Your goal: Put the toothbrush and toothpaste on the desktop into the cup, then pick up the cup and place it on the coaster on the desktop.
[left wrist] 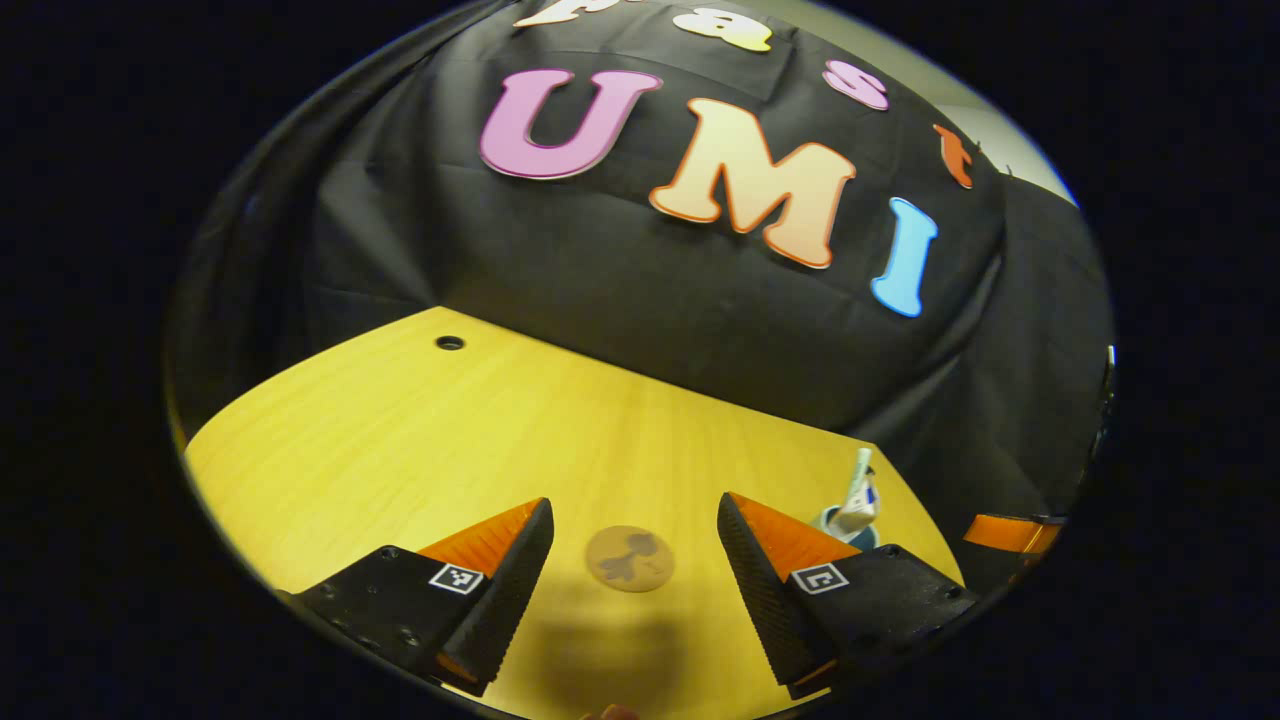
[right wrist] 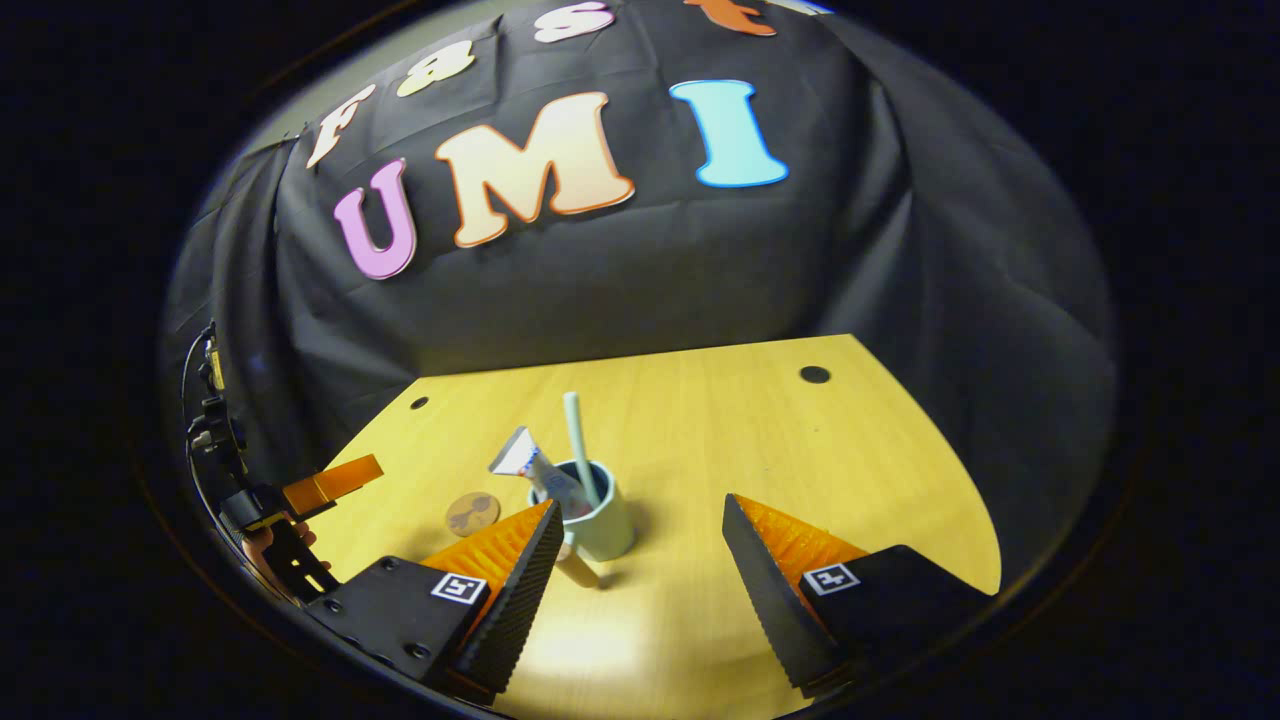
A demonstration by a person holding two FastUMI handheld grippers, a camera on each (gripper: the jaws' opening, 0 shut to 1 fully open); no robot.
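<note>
Wood under right jaws: I have the right gripper (right wrist: 635, 545) spread wide and holding nothing, bare desktop (right wrist: 800, 450) between the fingers.
Left jaws: my left gripper (left wrist: 635, 545) is likewise released and empty, hanging over the coaster (left wrist: 629, 558).
Cup: the cup (right wrist: 603, 520) stands upright just ahead of my right gripper's inner finger, near it, untouched as far as I can tell.
Contents: the toothbrush (right wrist: 578, 435) and the toothpaste (right wrist: 530, 465) both lean inside the cup, so I judge the loading done.
Coaster from the cup: it lies flat on the desktop to the cup's side, a short way apart, nothing on it.
Why so placed: I read the open right jaws near the cup as lined up for the lift; the left waits clear.
Room beyond the cup: black cloth wall (right wrist: 600, 280) drapes behind the desktop's far edge.
</note>
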